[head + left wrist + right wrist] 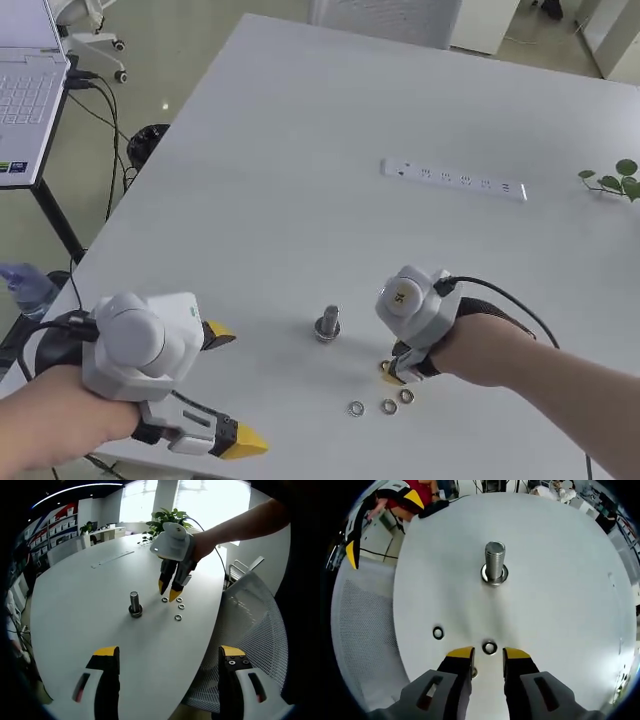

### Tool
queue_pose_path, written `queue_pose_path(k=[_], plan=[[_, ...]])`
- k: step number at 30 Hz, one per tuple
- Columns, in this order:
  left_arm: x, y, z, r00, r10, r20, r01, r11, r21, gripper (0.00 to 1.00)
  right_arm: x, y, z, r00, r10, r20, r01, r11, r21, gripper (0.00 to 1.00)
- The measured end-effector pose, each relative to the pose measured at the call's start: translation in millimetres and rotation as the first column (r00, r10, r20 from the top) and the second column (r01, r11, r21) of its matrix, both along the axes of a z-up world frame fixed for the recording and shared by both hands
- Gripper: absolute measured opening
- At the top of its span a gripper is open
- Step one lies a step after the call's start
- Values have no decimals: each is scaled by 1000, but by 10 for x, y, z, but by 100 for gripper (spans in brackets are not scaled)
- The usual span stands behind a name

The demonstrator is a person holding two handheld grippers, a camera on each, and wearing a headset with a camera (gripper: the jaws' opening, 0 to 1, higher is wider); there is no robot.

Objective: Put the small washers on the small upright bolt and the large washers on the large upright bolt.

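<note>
One upright threaded bolt (328, 325) stands on the white table (300, 180), with a ring around its base (494, 575). Small metal washers (356, 408) (389, 406) (407, 396) lie flat to its near right. My right gripper (390, 374) points down at them, open by a narrow gap. In the right gripper view one washer (490, 647) lies just ahead of the right gripper (489, 654), between its tips, another washer (438, 632) lies to the left, and the bolt (494, 562) stands farther ahead. My left gripper (232, 388) (169, 652) hovers wide open and holds nothing, left of the bolt (135, 603).
A white power strip (453, 179) lies farther back on the table. A plant (615, 180) sits at the right edge. A laptop (25, 90) stands on a stand off the table's left. A mesh chair (250, 610) is beside the near table edge.
</note>
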State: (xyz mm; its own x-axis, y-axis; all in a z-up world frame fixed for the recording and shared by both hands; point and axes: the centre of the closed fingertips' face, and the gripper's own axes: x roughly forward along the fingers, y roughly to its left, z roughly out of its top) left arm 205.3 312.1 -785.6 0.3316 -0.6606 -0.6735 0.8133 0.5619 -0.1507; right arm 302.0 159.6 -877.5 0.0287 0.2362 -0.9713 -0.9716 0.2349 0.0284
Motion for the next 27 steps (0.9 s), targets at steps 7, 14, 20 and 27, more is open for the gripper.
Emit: queue_pose_path(k=[7,14,20,27], plan=[[19,10,3,1000,3,-1,-3,1000,-2,81,-18,-22,-58,1000,-9,5,9,1000,-11,24],[11,14,-8,1000,2,-2,-2,1000,-1,81,19,-17,-52,999,-30,18,30,1000,-1,22],[1,22,-17,1000,3,-6,-3,1000,2,80,20,-4,-54,999,-34,34,34,999,-5,22],[7,29,-7,1000,7,-2,-7,1000,-2,80,26,-12,-50,998,-42,44,42,999,14,20]])
